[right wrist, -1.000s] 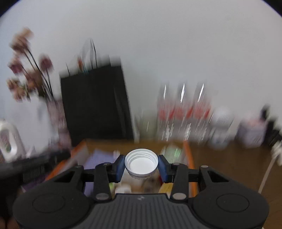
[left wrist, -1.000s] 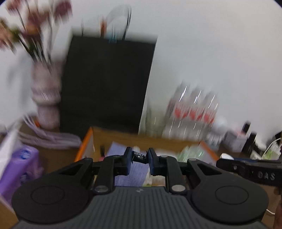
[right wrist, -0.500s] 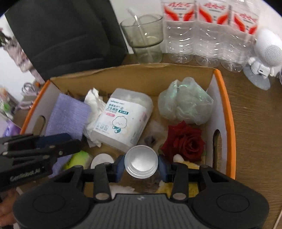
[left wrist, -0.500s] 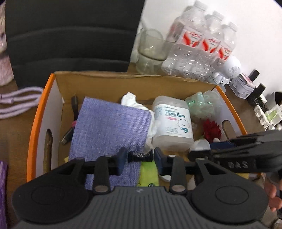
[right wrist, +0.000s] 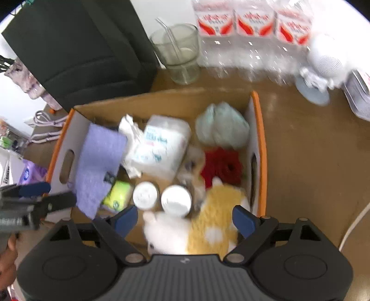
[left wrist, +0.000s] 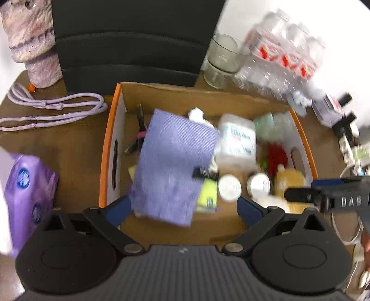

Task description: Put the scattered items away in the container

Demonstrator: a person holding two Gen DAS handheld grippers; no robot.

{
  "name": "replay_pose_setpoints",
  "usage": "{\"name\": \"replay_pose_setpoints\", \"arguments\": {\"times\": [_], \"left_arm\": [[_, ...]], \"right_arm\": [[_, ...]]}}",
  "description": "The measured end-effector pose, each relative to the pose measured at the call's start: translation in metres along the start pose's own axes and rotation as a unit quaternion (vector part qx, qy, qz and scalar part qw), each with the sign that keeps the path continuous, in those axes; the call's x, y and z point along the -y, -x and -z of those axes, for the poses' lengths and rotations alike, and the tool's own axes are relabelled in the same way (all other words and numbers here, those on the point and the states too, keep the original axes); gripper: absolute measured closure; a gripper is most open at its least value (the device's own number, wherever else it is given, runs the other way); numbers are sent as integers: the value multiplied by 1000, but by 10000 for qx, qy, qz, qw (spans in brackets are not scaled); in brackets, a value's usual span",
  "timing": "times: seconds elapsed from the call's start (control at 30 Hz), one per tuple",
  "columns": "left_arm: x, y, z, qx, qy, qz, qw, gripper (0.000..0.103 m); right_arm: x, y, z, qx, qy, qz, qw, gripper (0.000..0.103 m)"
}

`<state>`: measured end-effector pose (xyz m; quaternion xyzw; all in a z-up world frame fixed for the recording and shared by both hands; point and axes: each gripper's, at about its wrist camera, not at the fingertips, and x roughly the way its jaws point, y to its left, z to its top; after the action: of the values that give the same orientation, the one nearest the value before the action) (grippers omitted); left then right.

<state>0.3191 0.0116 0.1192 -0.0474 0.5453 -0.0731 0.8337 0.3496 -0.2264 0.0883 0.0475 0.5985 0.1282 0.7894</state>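
Both jaws have just been opening: left gripper (left wrist: pixel 182 206) dropped its small black clip (left wrist: pixel 203 173), right gripper (right wrist: pixel 182 218) its white-capped jar (right wrist: pixel 175 201), into the orange-rimmed cardboard box (right wrist: pixel 259 139); both empty, crowded contents could snag withdrawing fingers

A brown wooden surface (right wrist: pixel 307 148) is seen under diffuse, even light, with soft glare near the far edge. A plain white wall (right wrist: pixel 161 9) runs behind it. A tall black bag (left wrist: pixel 129 41) is stood against the wall, with a mottled pink vase (left wrist: pixel 34 41) to its left. A lilac cord (left wrist: pixel 55 108) is coiled on the wood. A clear glass (right wrist: pixel 178 53) and shrink-wrapped water bottles (right wrist: pixel 252 27) are lined along the back; a white speaker figure (right wrist: pixel 323 64) is blurred at right.
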Motion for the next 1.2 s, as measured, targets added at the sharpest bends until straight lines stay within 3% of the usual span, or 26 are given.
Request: {"name": "replay_pose_setpoints", "arguments": {"times": [0.1,0.2,0.27,0.33,0.4,0.43,0.57,0.7,0.83,0.97,1.03,1.1,1.2], "left_arm": [[13,20,25,758,-263,-740,9940,0],[21,43,63,2211,-364,-1174,9675,0],[19,54,83,2930,-373,-1105,9490,0],[18,62,97,3371,-335,-999,9356,0],[18,68,104,3532,-316,-902,9307,0],[19,71,107,3571,-327,-853,9296,0],[22,82,116,3574,-328,-898,9290,0],[23,86,141,3581,-194,-1091,9271,0],[24,94,201,3765,-73,-1237,9181,0],[24,99,260,3647,229,-890,9266,0],[28,102,296,3787,259,-860,9212,0],[34,99,329,3954,100,-928,9137,0],[39,90,360,3836,-165,-1162,9160,0]], "right_arm": [[-3,9,16,183,-58,55,9998,15],[-10,22,41,788,27,175,9967,14],[-14,36,64,1662,105,292,9856,14],[-19,48,93,2823,329,426,9578,13],[-25,51,114,3469,623,588,9340,6],[-28,51,120,3585,694,649,9287,5],[-33,53,128,3469,717,434,9341,5],[-34,61,145,3558,591,327,9321,5],[-33,68,200,3752,315,229,9261,5],[-24,65,267,3756,-121,-73,9267,1],[-21,62,301,3731,-305,-116,9272,1],[-19,63,333,3826,-484,-151,9225,0],[-17,57,376,3910,-554,-56,9187,0]]}}
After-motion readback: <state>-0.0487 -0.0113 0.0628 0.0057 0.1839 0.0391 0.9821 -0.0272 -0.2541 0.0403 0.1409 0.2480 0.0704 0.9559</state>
